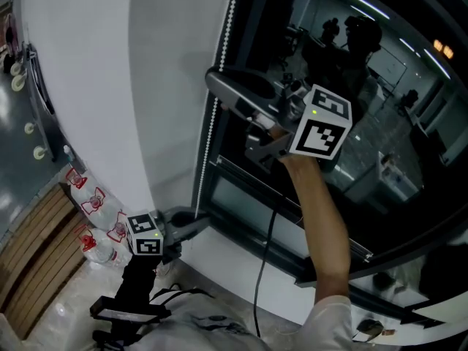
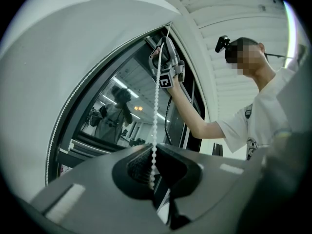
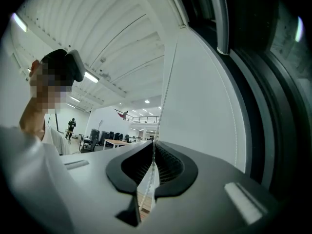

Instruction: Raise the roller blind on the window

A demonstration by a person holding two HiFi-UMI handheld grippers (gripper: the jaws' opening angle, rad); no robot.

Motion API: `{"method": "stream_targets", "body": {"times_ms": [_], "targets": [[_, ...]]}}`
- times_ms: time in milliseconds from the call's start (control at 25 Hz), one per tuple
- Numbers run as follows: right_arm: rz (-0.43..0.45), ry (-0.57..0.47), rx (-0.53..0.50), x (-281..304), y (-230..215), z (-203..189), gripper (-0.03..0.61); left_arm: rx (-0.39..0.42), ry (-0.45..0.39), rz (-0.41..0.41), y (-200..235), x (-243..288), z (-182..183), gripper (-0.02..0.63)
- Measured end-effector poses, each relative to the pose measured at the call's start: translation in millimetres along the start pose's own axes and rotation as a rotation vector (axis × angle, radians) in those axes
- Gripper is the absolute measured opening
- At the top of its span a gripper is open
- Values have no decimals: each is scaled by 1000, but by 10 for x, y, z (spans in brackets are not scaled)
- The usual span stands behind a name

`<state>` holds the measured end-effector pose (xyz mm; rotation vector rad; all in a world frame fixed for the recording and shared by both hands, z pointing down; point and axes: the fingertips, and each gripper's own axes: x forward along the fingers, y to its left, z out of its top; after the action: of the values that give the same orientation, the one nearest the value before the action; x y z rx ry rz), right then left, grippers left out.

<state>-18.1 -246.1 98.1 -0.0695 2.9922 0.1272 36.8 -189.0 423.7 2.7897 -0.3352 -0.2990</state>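
Our left tongs [image 2: 153, 149] gripped the bead chain [image 2: 156, 108] low beside the dark window [image 1: 387, 79], and our right tongs [image 3: 154, 147] were closed on the same chain higher up (it ran straight between them).

Upr bead chain [image 1: 229, 35] cut off, frame edge.

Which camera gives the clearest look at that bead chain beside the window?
The left gripper view: the bead chain hangs close, each bead distinct, down into the left gripper. The head view shows it as a dotted line along the window; the right gripper view shows a thin thread entering the right gripper.
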Motion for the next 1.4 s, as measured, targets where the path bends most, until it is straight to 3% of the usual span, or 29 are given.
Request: {"method": "stream_targets", "body": {"times_ms": [400, 1080, 1400], "targets": [[-16, 9, 24, -44, 18, -181, 15, -33, 4, 1, -13, 27, -70, -2], [-16, 103, 161, -132, 236, -1218, 15, -25, 8, 14, 16, 12, -39, -2], [-24, 217, 232, -177, 398, -1954, 15, -25, -1, 21, 11, 14, 14, -2]]}}
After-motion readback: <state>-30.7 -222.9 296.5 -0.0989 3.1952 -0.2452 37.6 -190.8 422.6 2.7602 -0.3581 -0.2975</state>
